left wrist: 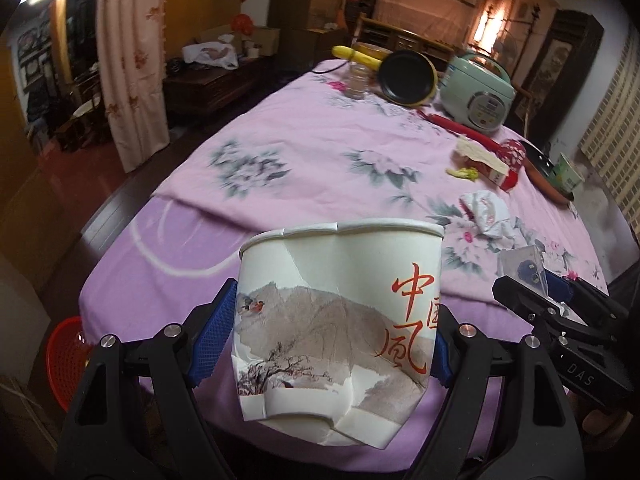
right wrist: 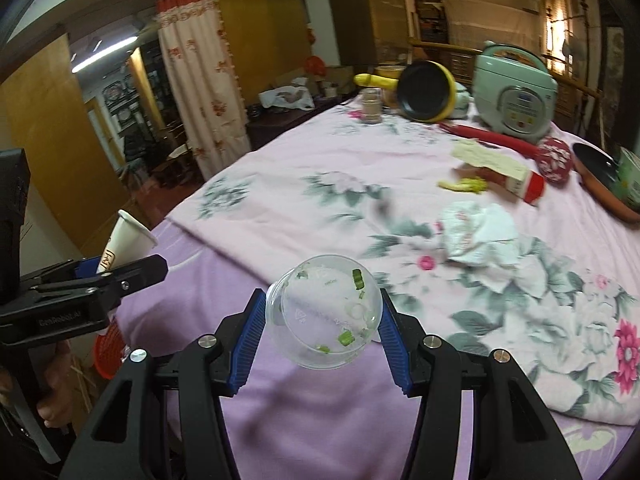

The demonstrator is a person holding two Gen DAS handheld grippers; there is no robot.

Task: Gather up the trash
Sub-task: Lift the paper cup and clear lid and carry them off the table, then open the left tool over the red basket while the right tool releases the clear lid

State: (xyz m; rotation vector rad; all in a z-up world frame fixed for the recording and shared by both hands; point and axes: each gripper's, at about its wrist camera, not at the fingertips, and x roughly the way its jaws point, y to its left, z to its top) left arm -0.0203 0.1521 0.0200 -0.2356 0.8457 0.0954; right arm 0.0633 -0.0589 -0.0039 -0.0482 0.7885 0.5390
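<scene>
Both claws are loaded here! The left claw point(left wrist: 334, 344) has its blue pads clamped on a crumpled paper cup point(left wrist: 340, 304), white with a mountain scene and red characters, held upright above the near edge of the counter point(left wrist: 320, 152) and its pink floral cloth. The right claw point(right wrist: 322, 332) is gripping a clear plastic cup point(right wrist: 324, 316) tipped on its side, base toward the camera, with green scraps stuck inside. From the right wrist view, the left claw shows at the far left with the paper cup's rim poking up. Down off the counter's near-left corner sits a red basket point(left wrist: 64, 364). Farther out on the cloth, a crumpled white wrapper point(right wrist: 476, 232) lies loose, with a torn red and white carton point(right wrist: 500, 172) and a green scrap point(right wrist: 466, 185) just beyond it. At the back stand a pale green rice cooker point(right wrist: 514, 96) and a yellow pan point(right wrist: 426, 92) tilted on edge.
</scene>
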